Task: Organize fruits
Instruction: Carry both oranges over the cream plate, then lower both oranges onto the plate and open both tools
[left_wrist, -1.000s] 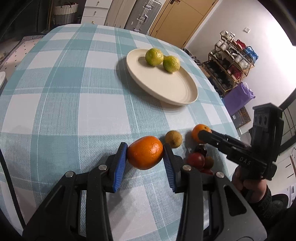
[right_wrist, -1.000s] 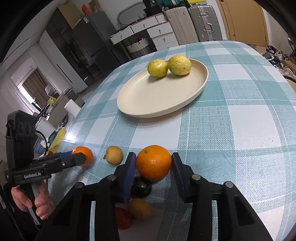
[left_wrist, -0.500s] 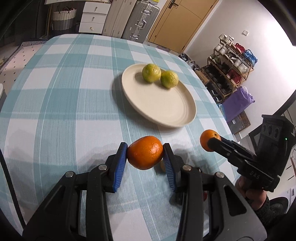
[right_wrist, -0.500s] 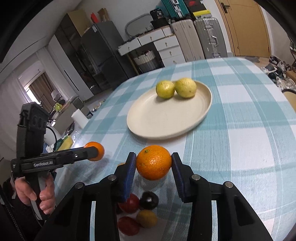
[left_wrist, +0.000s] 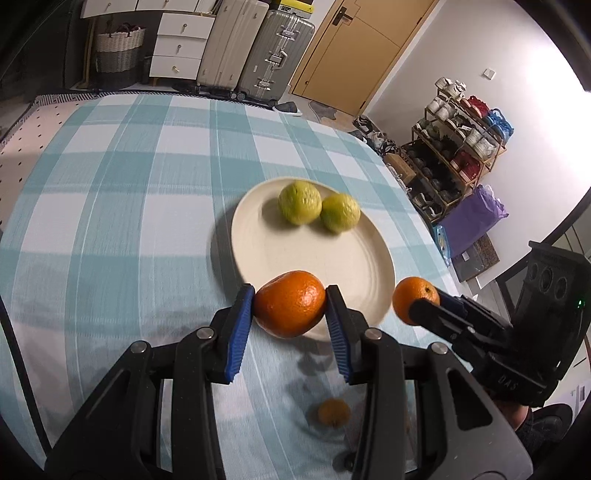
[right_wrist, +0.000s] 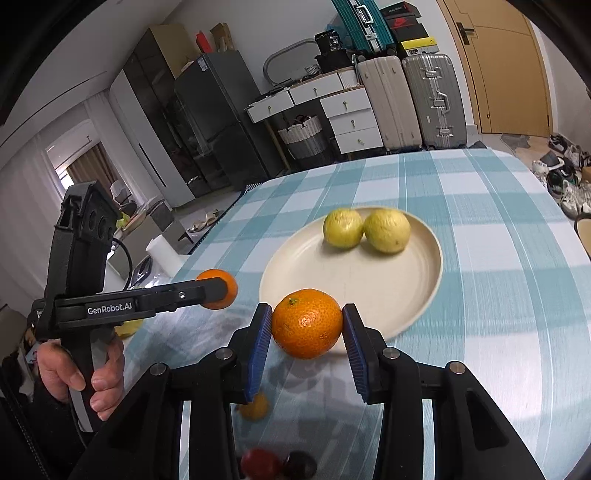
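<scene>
Each fisheye view looks forward and downward along its own hand-held gripper, close above the bench covered in teal-and-white checked cloth (left_wrist: 110, 229). Both views share the round cream ceramic plate (left_wrist: 258, 240) (right_wrist: 424, 280), each other's hand-held gripper, and the grey ribbed suitcases (left_wrist: 273, 55) (right_wrist: 432, 99).

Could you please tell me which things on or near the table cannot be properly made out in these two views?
- Left wrist view: small brownish fruit under the left hand-held gripper is motion-blurred; its kind is unclear.
- Right wrist view: red fruit and dark fruit are cut off by the bottom edge.
- Right wrist view: a yellowish fruit is partly hidden by the right hand-held gripper.
</scene>
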